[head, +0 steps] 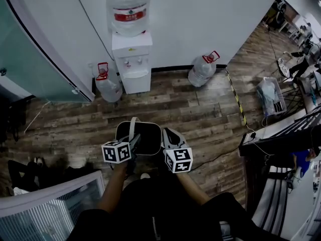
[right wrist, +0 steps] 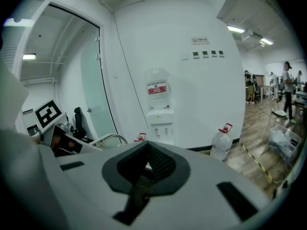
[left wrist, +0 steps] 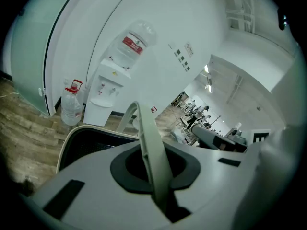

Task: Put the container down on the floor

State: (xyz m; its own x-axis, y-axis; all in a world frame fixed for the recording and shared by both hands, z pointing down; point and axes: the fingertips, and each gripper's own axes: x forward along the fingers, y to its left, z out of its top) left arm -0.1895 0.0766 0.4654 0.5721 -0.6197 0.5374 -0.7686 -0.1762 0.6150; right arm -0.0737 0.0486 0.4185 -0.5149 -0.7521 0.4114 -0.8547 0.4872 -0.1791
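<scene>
A black mesh container [head: 145,133] with a cream rim and a cream bail handle [head: 133,128] hangs above the wooden floor [head: 200,114], in front of the person's body. My left gripper [head: 133,143] is shut on the handle [left wrist: 151,150], which rises in an arc from between its jaws. The container's rim [left wrist: 72,134] and dark inside show below. My right gripper [head: 167,135] sits at the container's right edge. In the right gripper view, my right gripper [right wrist: 143,182] is shut on black mesh wall [right wrist: 162,163]. The container's underside is hidden.
A white water dispenser [head: 131,59] stands at the wall ahead, with a water jug on the floor at each side [head: 108,86] [head: 202,70]. Yellow-black tape [head: 235,98] runs across the floor at the right. A desk with cables [head: 281,129] is at the right, a glass partition [head: 50,205] at lower left.
</scene>
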